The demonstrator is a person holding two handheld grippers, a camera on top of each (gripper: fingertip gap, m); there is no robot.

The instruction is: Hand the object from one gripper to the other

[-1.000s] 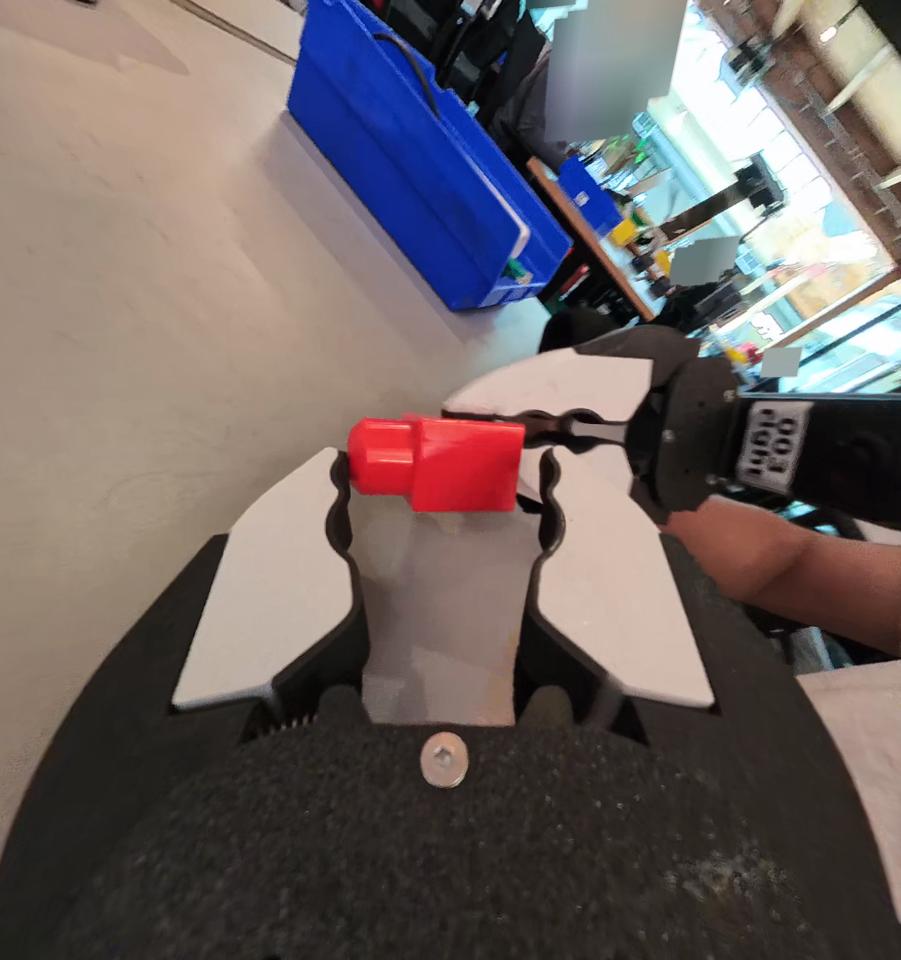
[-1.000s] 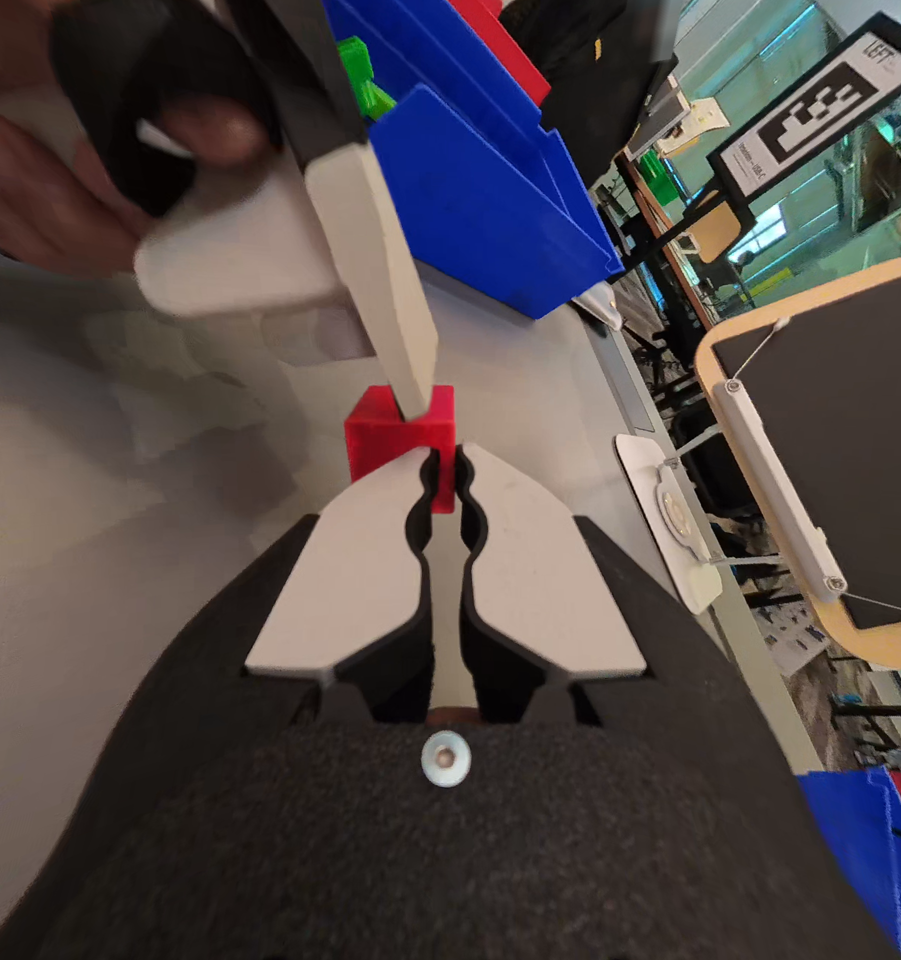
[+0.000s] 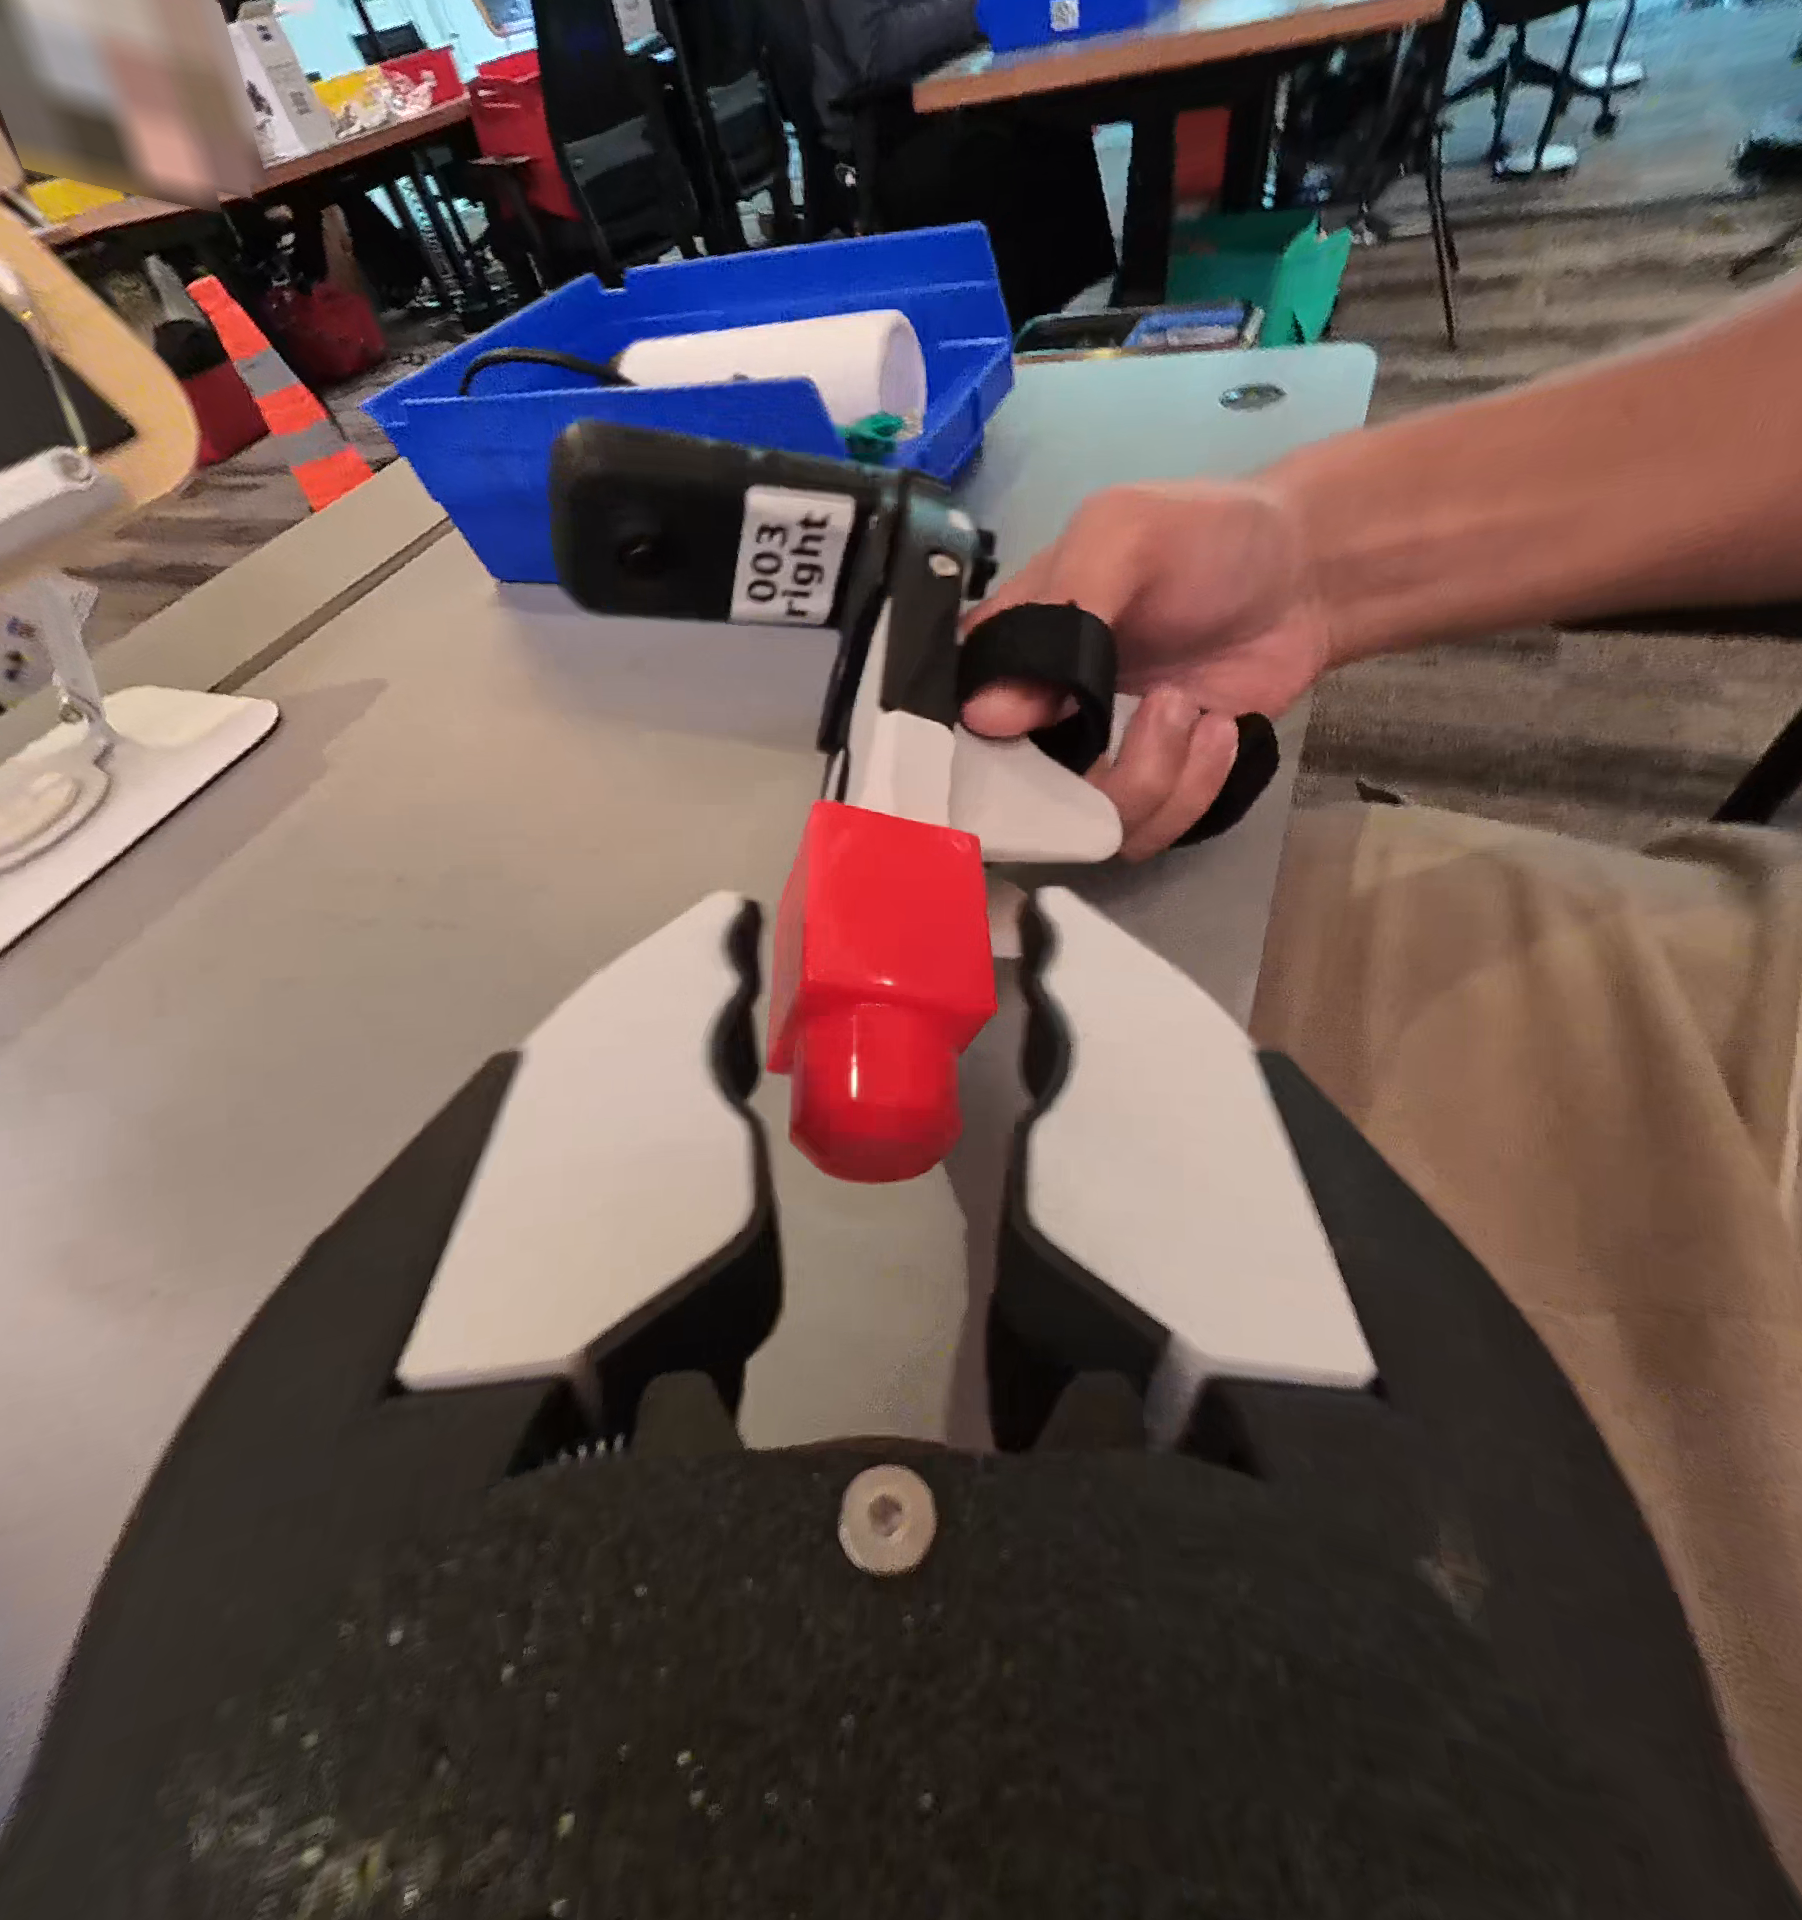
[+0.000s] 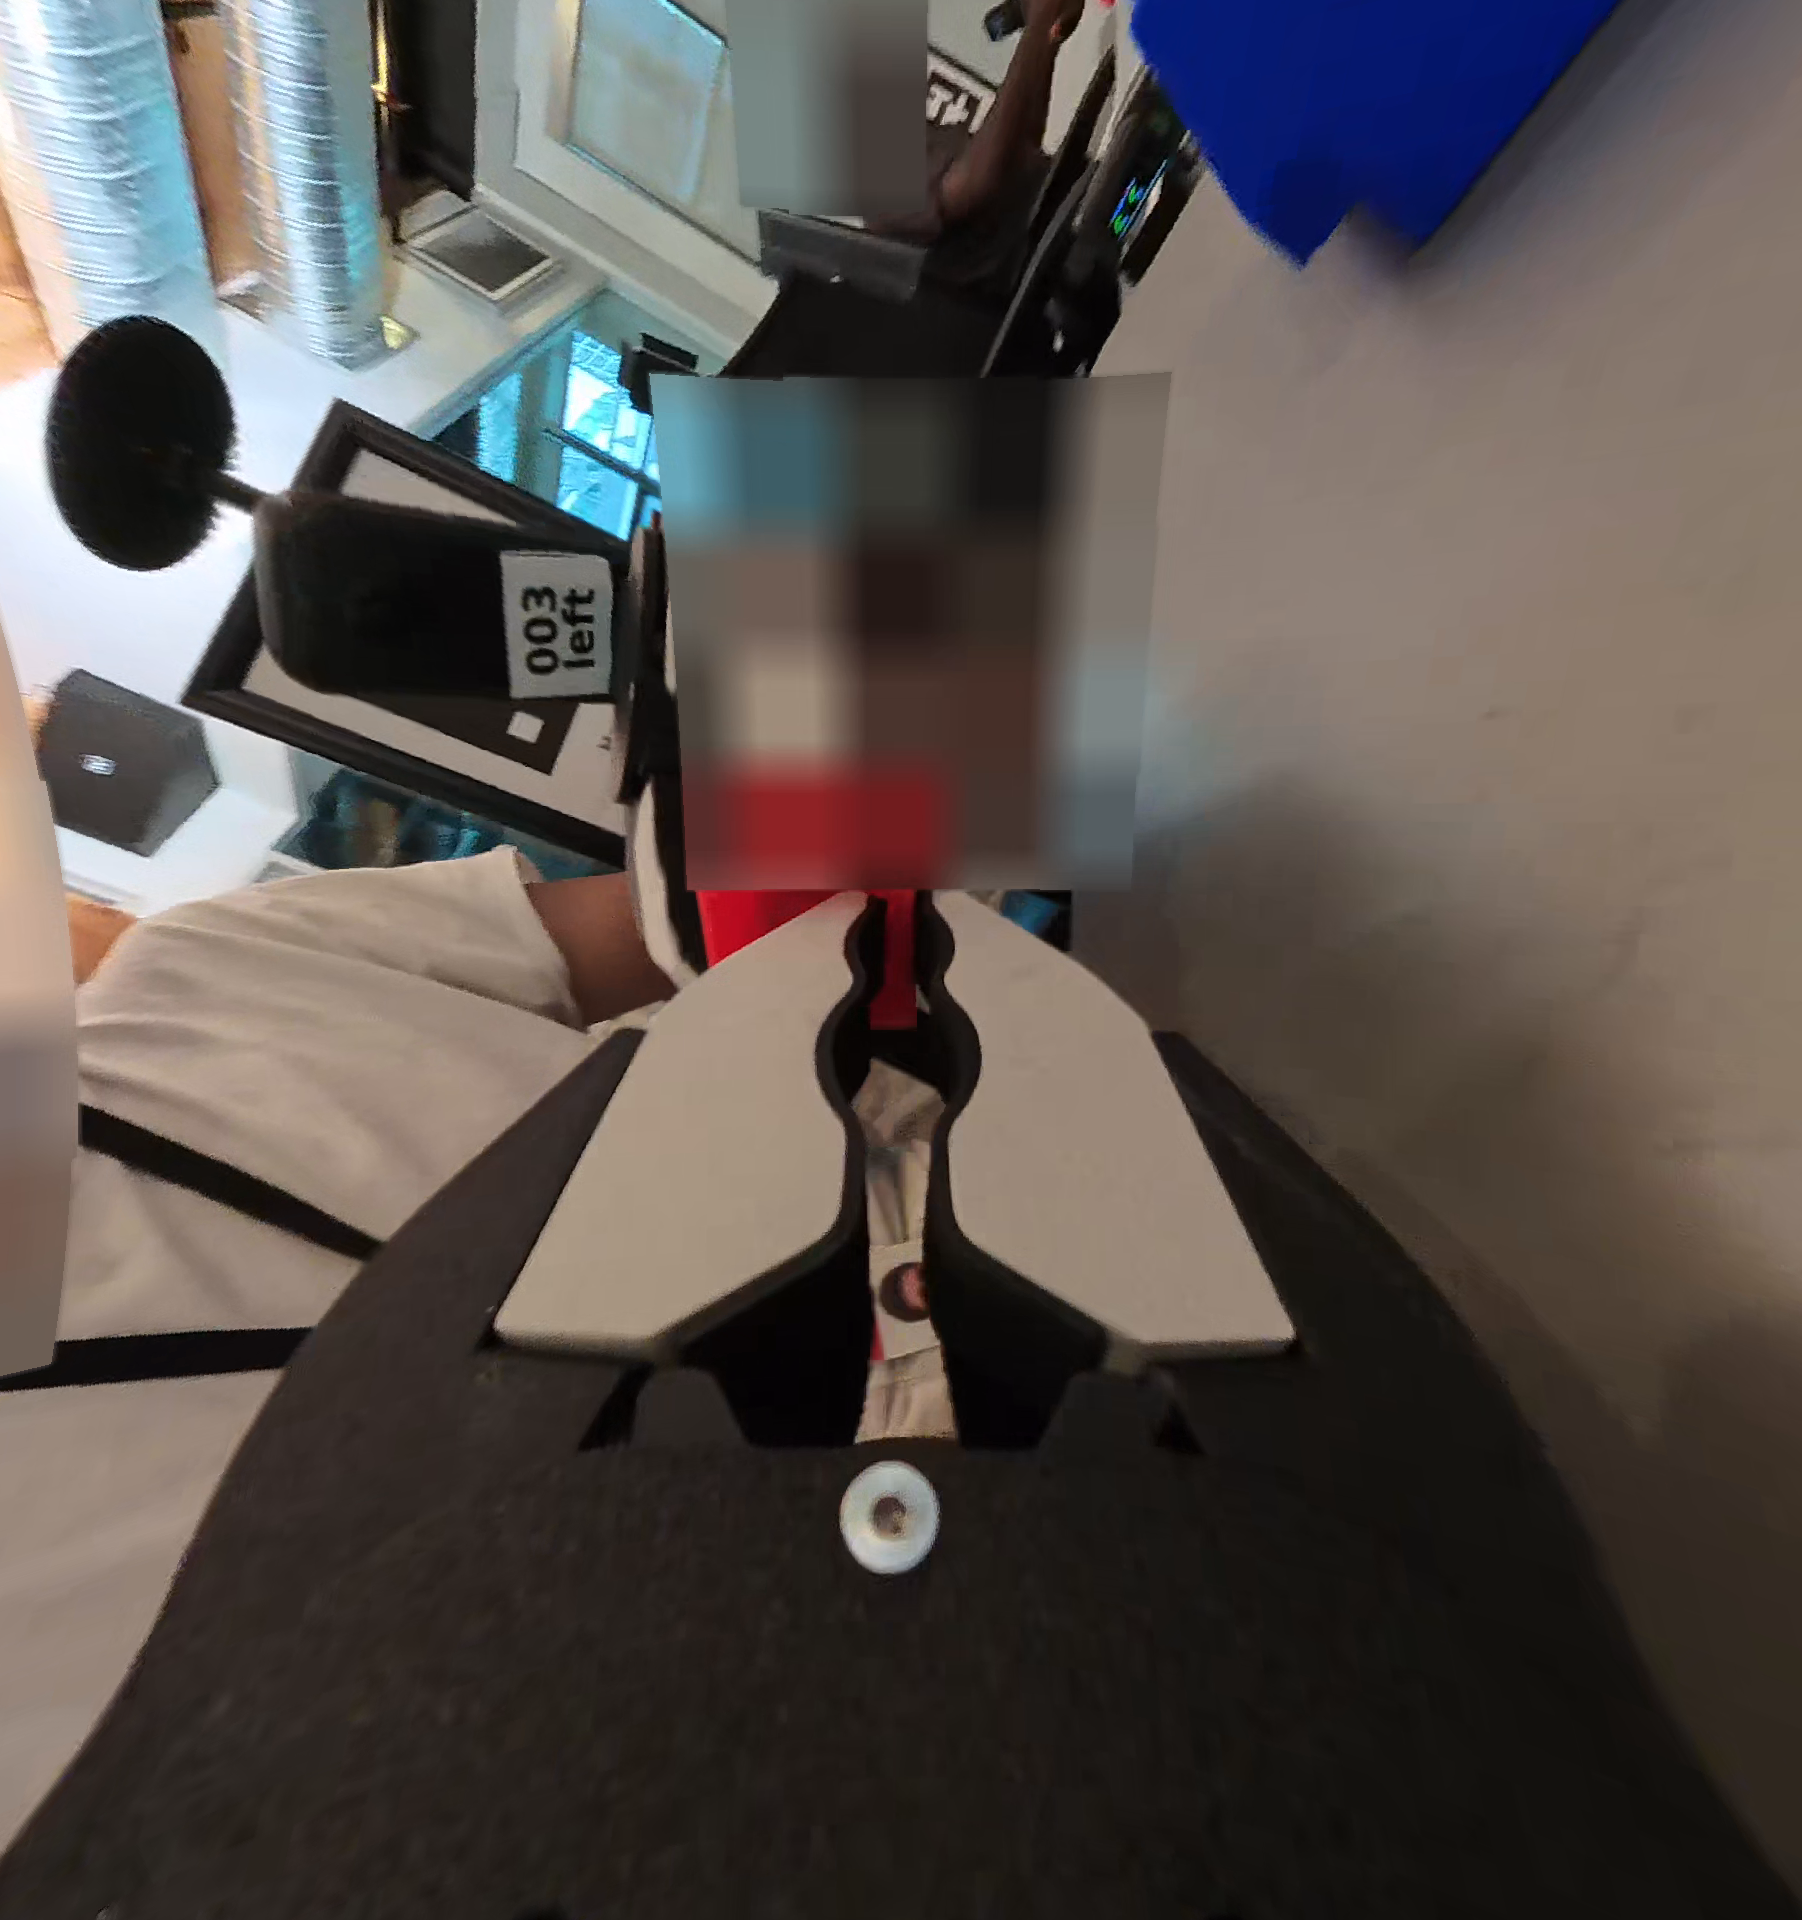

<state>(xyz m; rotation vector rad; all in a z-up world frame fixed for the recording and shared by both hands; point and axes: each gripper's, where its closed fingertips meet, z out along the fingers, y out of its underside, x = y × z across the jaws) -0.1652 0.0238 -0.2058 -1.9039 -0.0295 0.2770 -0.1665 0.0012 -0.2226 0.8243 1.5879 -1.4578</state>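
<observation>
Pinching the red block (image 3: 881,971) at its far end, the right gripper (image 4: 892,961) holds it mid-frame above the grey table (image 3: 357,883). The left gripper (image 3: 881,935) is spread wide around it, with gaps on both sides.

Blue bin (image 3: 668,457) ahead (table (image 3: 377,831) otherwise open)

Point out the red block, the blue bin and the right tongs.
red block (image 3: 881,945): left wrist view, on its square body.
blue bin (image 3: 606,457): left wrist view, on its front wall.
right tongs (image 4: 892,961): right wrist view, between the tips, shut on the red block.
</observation>
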